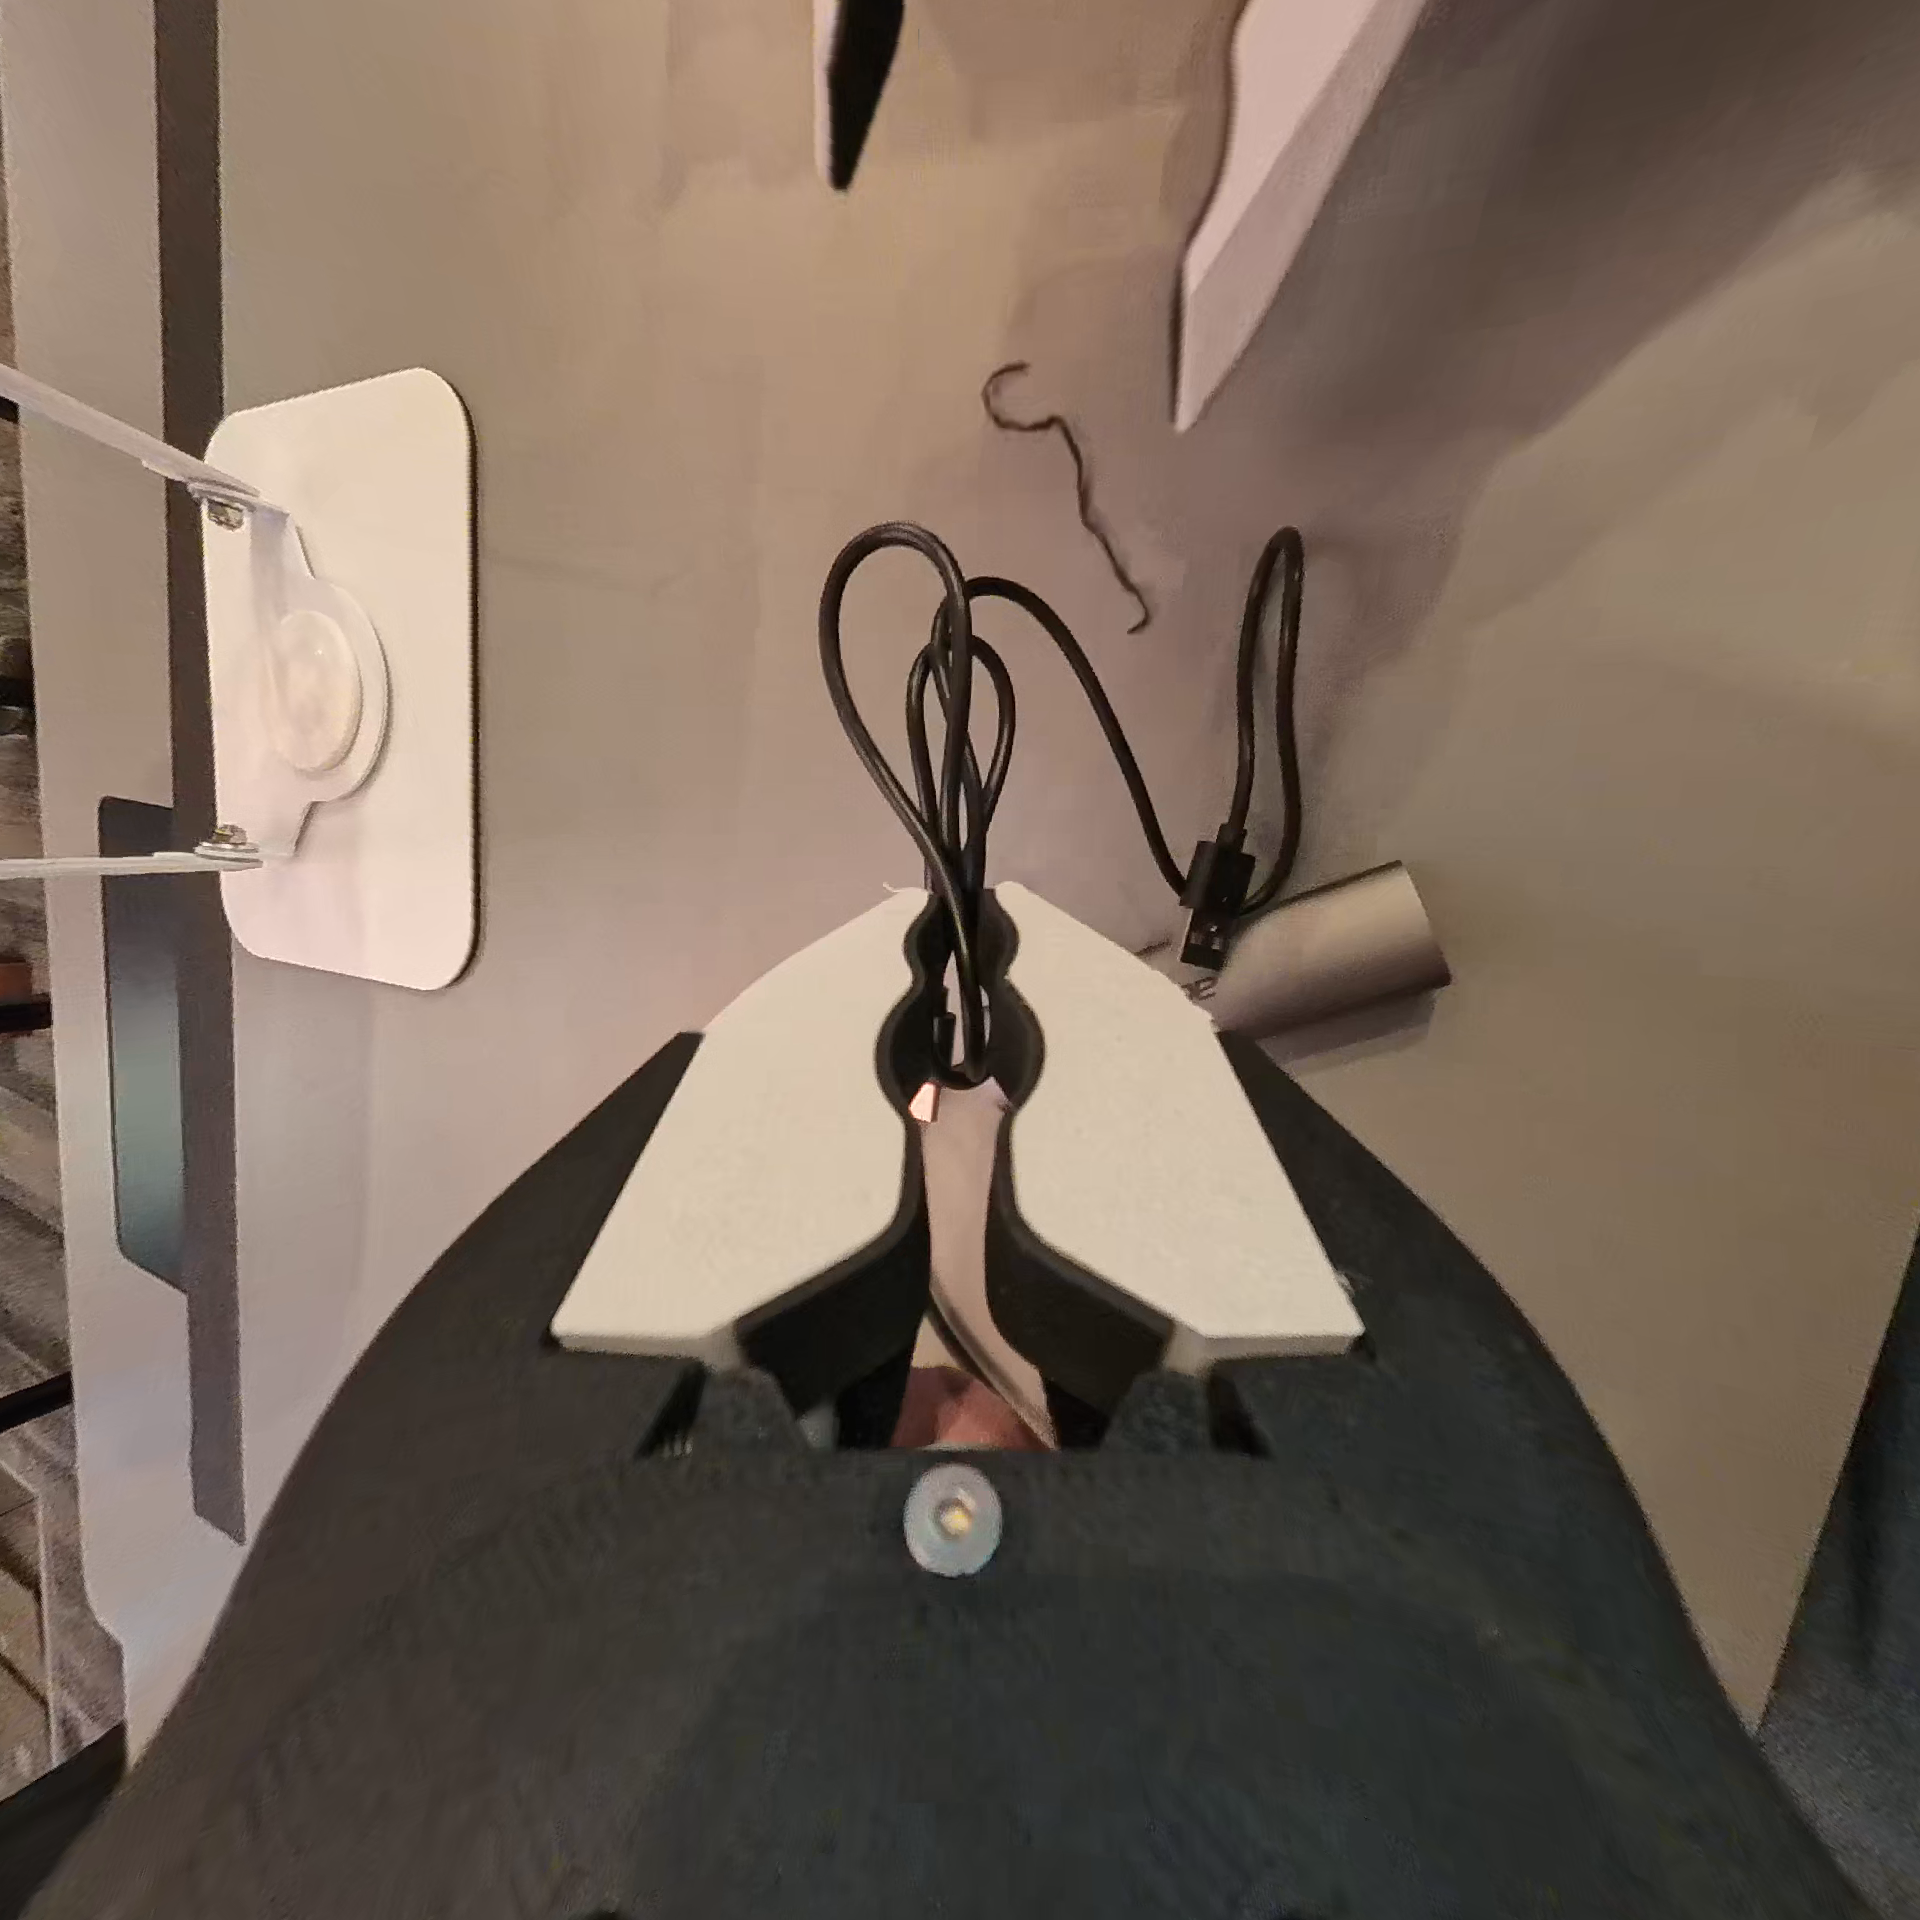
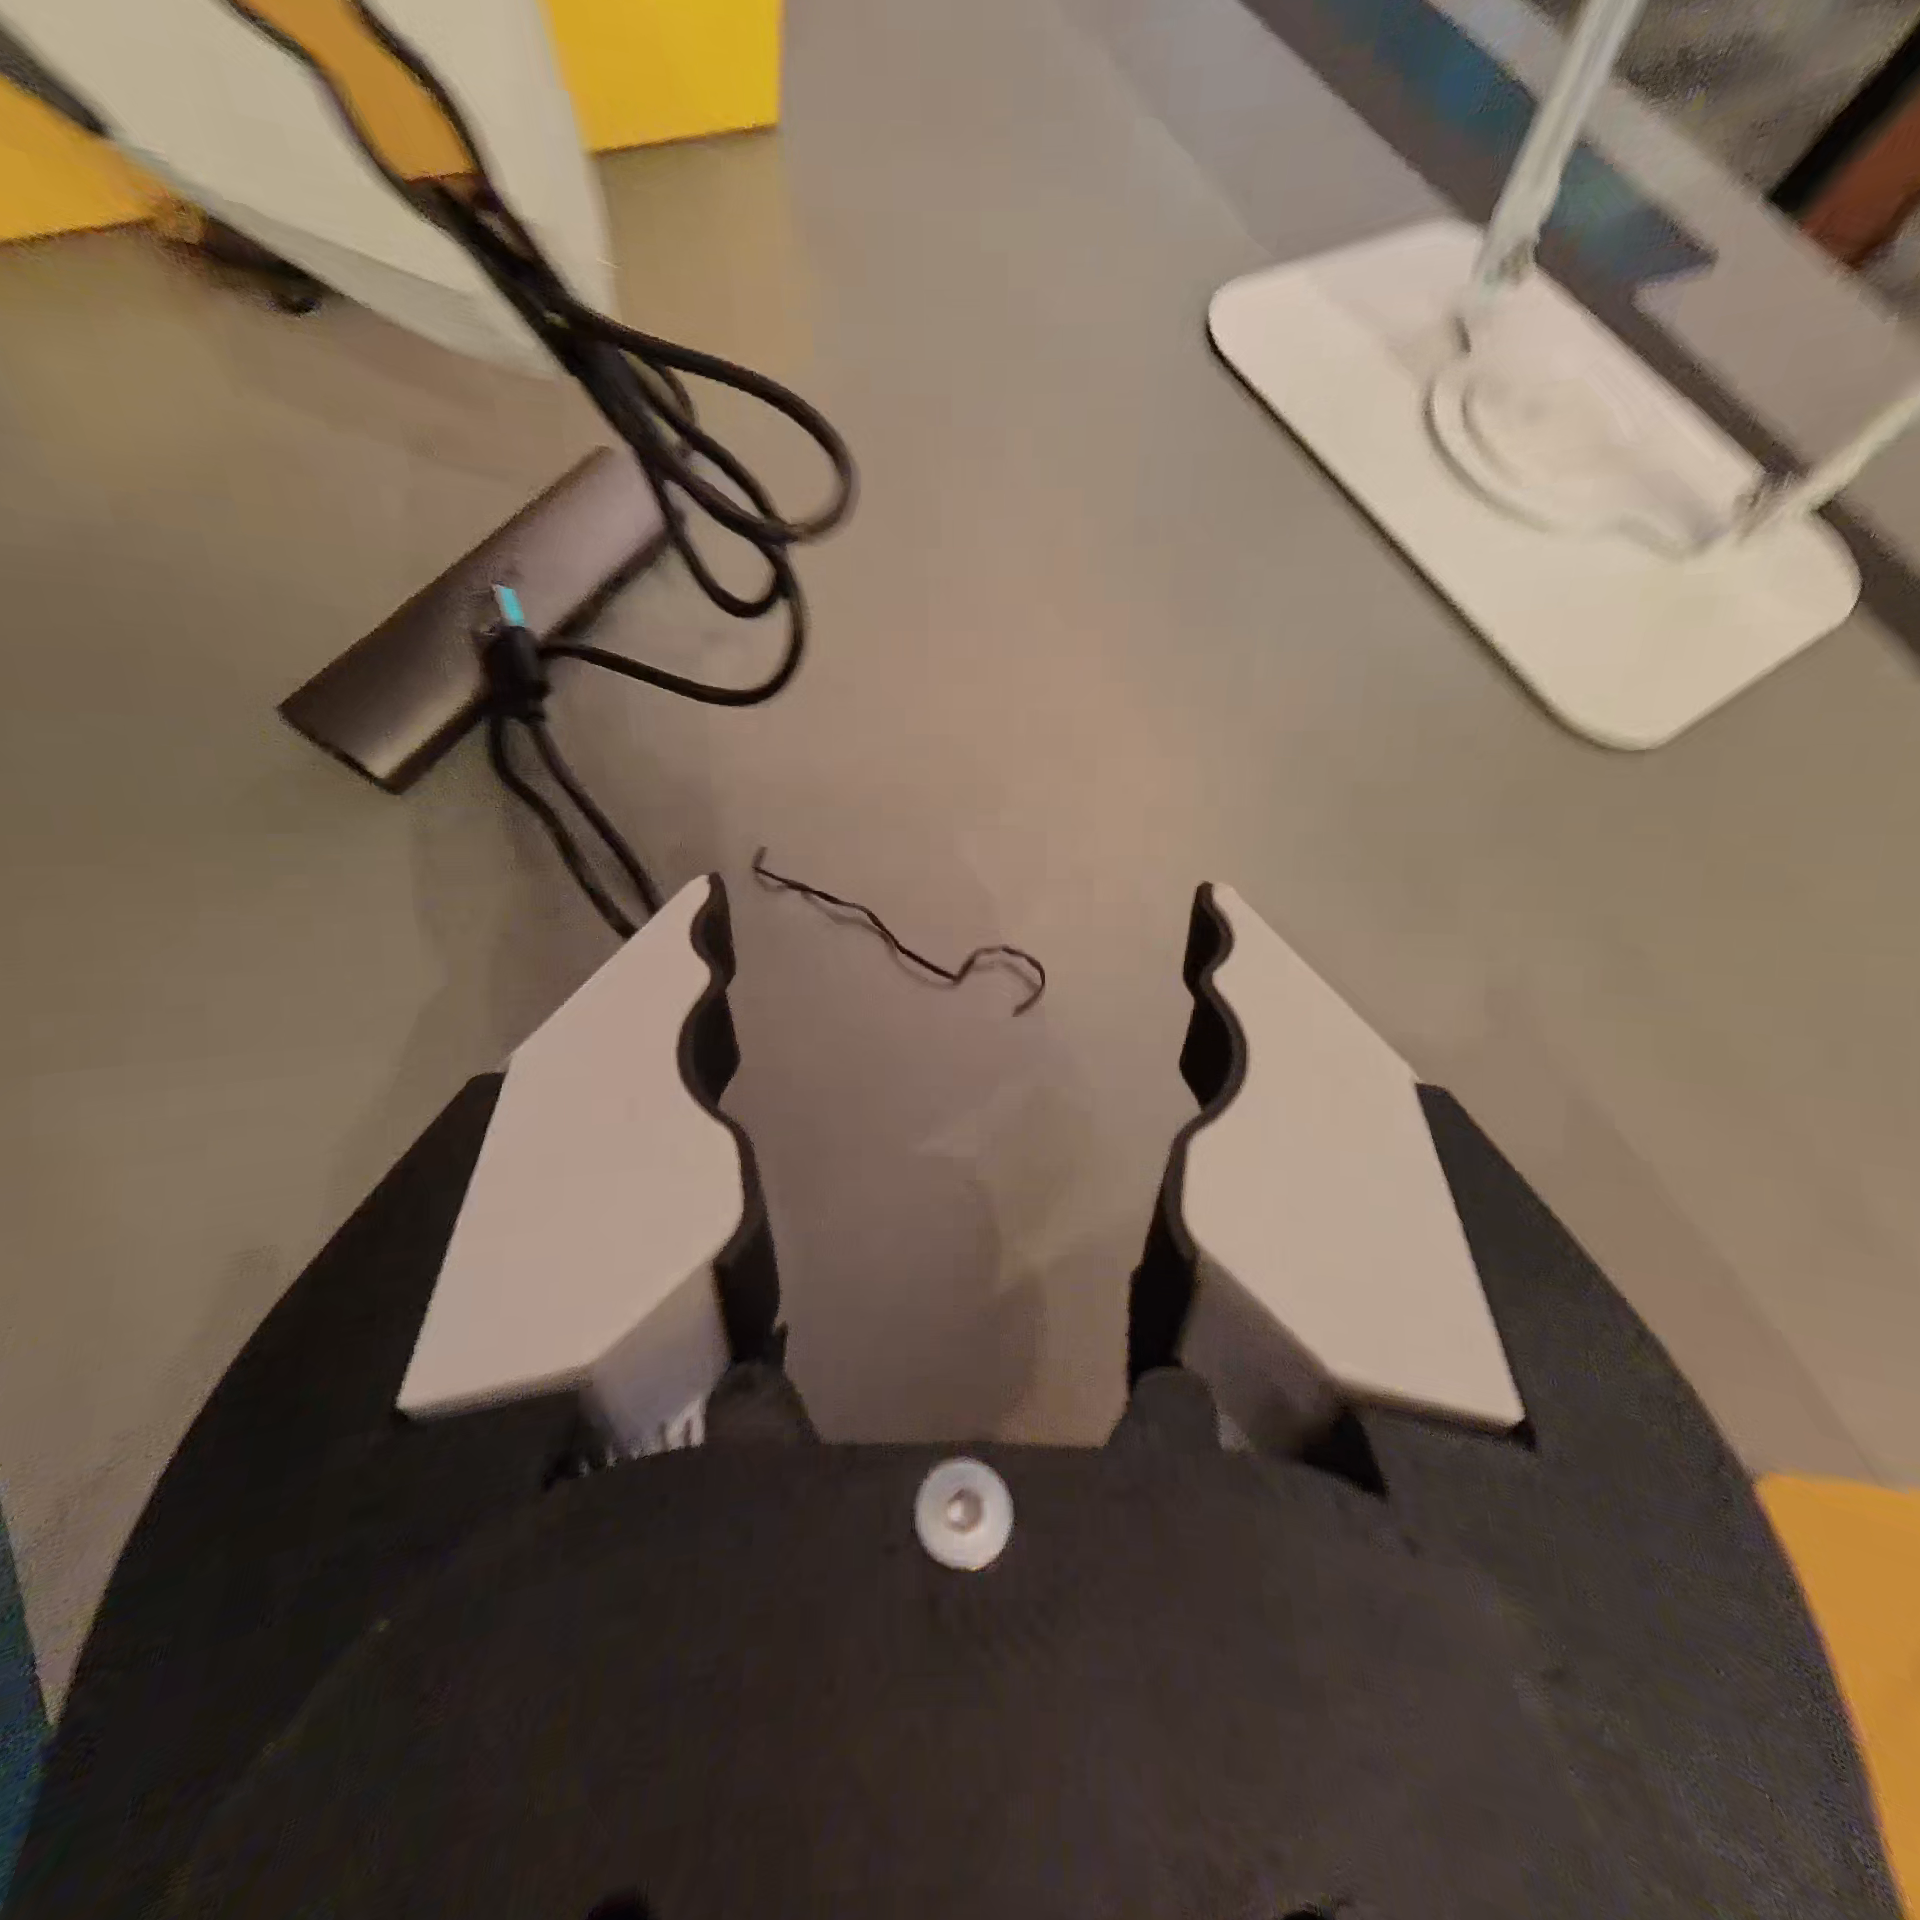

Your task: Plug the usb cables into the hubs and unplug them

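Observation:
My left gripper (image 1: 961,896) is shut on bunched loops of a black USB cable (image 1: 951,727), held above the grey table. The cable runs right to its black plug (image 1: 1210,899), which sits at the grey hub (image 1: 1340,956). In the right wrist view the hub (image 2: 416,675) lies at the left. The plug (image 2: 511,639) stands against it with its blue tip showing, so it is not seated in a port. The left gripper (image 2: 312,177) shows at the top left, with the cable (image 2: 717,488) hanging from it. My right gripper (image 2: 956,894) is open and empty above the table.
A thin dark thread (image 2: 904,948) lies on the table between my right gripper's fingers; it also shows in the left wrist view (image 1: 1081,488). A white lamp base (image 2: 1538,488) stands at the right, and at the left of the left wrist view (image 1: 416,675). Yellow floor (image 2: 665,73) shows beyond the table edge. From the left gripper's tips to the plug (image 2: 511,639) is close to 6 cm. My left gripper's tips are some 9 cm from the grey hub (image 1: 1340,956). Seen from the right wrist view (image 2: 391,682) as well.

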{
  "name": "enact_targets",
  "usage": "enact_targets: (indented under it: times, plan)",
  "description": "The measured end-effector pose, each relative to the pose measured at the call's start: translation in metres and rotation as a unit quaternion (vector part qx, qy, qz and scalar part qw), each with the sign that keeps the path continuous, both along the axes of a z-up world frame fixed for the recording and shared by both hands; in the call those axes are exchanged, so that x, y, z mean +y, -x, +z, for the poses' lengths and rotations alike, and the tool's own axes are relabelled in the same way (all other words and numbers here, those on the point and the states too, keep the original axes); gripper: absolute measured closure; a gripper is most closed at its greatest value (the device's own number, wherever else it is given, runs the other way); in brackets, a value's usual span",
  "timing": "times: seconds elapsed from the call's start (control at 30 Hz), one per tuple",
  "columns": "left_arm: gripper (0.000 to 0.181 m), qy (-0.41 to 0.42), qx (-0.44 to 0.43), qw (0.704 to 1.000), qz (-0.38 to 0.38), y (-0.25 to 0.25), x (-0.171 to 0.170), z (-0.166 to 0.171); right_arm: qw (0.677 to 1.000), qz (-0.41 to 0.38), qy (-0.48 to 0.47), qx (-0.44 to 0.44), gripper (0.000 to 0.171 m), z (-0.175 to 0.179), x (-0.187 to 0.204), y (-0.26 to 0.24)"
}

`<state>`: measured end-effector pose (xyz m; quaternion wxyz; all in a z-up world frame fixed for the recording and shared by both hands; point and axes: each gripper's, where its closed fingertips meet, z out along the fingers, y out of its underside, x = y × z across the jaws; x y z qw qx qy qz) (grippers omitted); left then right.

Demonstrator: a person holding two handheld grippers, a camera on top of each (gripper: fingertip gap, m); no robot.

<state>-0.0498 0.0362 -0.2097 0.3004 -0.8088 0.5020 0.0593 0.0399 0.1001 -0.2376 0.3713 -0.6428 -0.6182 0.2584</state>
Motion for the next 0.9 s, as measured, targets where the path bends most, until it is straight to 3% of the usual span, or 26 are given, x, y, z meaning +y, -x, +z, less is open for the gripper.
enact_targets:
  times: [0.13,0.27,0.33,0.43,0.53,0.7,0.9]
  plan:
    - [0.176,0.006,0.005,1.000,-0.005,-0.001,0.001,0.003,0.989,0.109,-0.099,-0.017,0.059,0.012,-0.035,0.012]
    - [0.176,0.020,0.013,1.000,-0.021,-0.004,0.000,0.001,0.957,0.161,-0.229,-0.075,0.033,-0.006,-0.045,0.030]
    - [0.176,0.029,0.014,0.999,-0.029,-0.006,-0.001,-0.004,0.944,0.168,-0.275,-0.075,0.033,-0.009,-0.044,0.040]
    - [0.176,0.039,0.014,0.999,-0.036,-0.008,0.001,-0.013,0.940,0.188,-0.273,-0.080,0.054,-0.013,-0.046,0.047]
    - [0.176,0.044,-0.001,0.998,-0.039,-0.011,0.001,-0.017,0.936,0.204,-0.268,-0.103,0.100,-0.023,-0.043,0.050]
    - [0.178,0.054,-0.008,0.998,-0.044,-0.014,-0.002,-0.023,0.934,0.196,-0.282,-0.104,0.161,-0.035,-0.036,0.056]
    - [0.178,0.055,-0.024,0.998,-0.035,-0.012,-0.004,-0.024,0.952,0.169,-0.243,-0.078,0.168,-0.023,-0.033,0.053]
